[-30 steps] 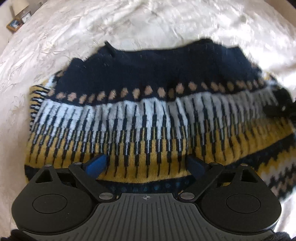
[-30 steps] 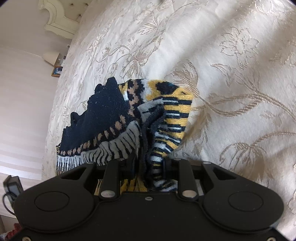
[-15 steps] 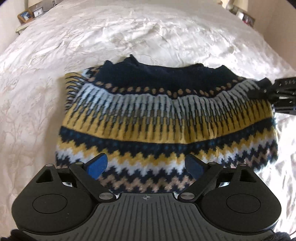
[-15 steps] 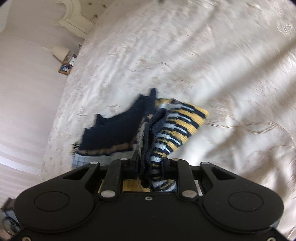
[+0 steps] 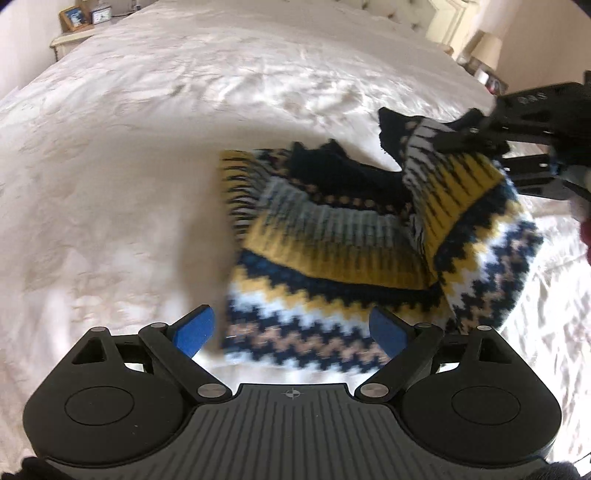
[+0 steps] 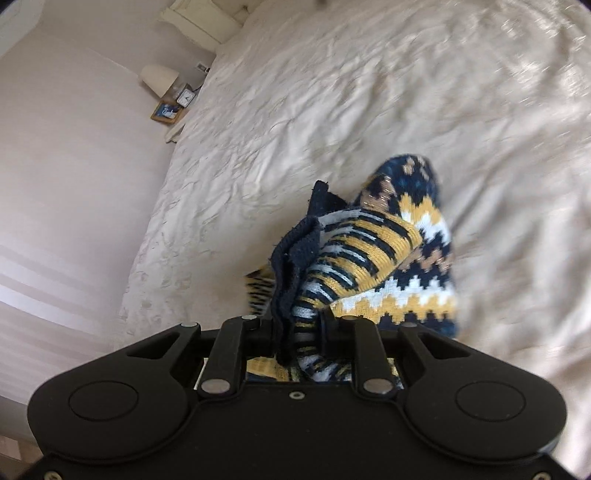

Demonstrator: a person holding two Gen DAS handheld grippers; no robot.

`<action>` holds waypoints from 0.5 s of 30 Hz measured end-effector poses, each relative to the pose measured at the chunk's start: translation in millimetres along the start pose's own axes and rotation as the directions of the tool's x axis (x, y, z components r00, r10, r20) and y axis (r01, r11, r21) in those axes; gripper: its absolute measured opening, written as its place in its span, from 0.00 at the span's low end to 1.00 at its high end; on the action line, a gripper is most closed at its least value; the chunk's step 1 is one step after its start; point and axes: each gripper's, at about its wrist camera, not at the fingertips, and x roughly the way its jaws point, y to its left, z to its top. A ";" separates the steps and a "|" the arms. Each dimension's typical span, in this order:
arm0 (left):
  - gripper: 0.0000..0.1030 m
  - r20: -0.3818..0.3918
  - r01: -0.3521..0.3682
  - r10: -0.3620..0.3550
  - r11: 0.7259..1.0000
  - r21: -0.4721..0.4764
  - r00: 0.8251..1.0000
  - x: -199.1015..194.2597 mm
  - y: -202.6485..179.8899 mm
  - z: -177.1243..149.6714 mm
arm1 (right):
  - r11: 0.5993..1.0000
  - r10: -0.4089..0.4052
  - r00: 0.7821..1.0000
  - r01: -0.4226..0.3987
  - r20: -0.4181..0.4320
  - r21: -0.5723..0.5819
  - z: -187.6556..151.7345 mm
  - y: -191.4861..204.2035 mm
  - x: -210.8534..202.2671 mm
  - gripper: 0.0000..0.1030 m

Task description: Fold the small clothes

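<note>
A small knitted sweater [image 5: 332, 258] in navy, mustard, white and tan zigzag bands lies on the cream bedspread [image 5: 129, 166]. My right gripper [image 6: 295, 325] is shut on a bunched navy and striped edge of the sweater [image 6: 354, 254], and that end hangs lifted off the bed. In the left wrist view the right gripper [image 5: 465, 138] shows at the upper right, pulling that side up and over the flat part. My left gripper [image 5: 291, 330] hovers open above the sweater's near hem, blue pads [image 5: 194, 330] spread wide with nothing held.
The patterned bedspread [image 6: 332, 92] stretches wide on all sides. A bedside table with a photo frame [image 5: 75, 18] and clock sits at the far left corner. A lamp [image 5: 487, 46] stands at the far right. A wall [image 6: 55, 166] runs beside the bed.
My right gripper has risen with the sweater's end, folding that side over the rest. My left gripper has pulled back and up, so the sweater now sits further right in its view.
</note>
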 end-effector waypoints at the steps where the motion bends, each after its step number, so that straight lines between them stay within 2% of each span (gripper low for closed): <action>1: 0.89 0.000 -0.003 0.003 1.000 -0.005 1.000 -1.3 6.6 -0.9 | 1.000 -0.002 1.000 0.002 -0.006 0.000 -0.5 5.1 9.7 0.29; 7: 0.89 -0.017 -0.018 0.017 0.997 -0.071 1.000 -4.6 45.4 -9.3 | 1.000 -0.026 0.998 0.025 -0.055 -0.016 -12.6 31.5 55.3 0.29; 15: 0.89 -0.038 -0.016 0.012 0.994 -0.107 0.999 -4.9 65.8 -14.9 | 0.992 -0.121 0.990 0.118 -0.071 -0.044 -24.8 47.6 77.3 0.29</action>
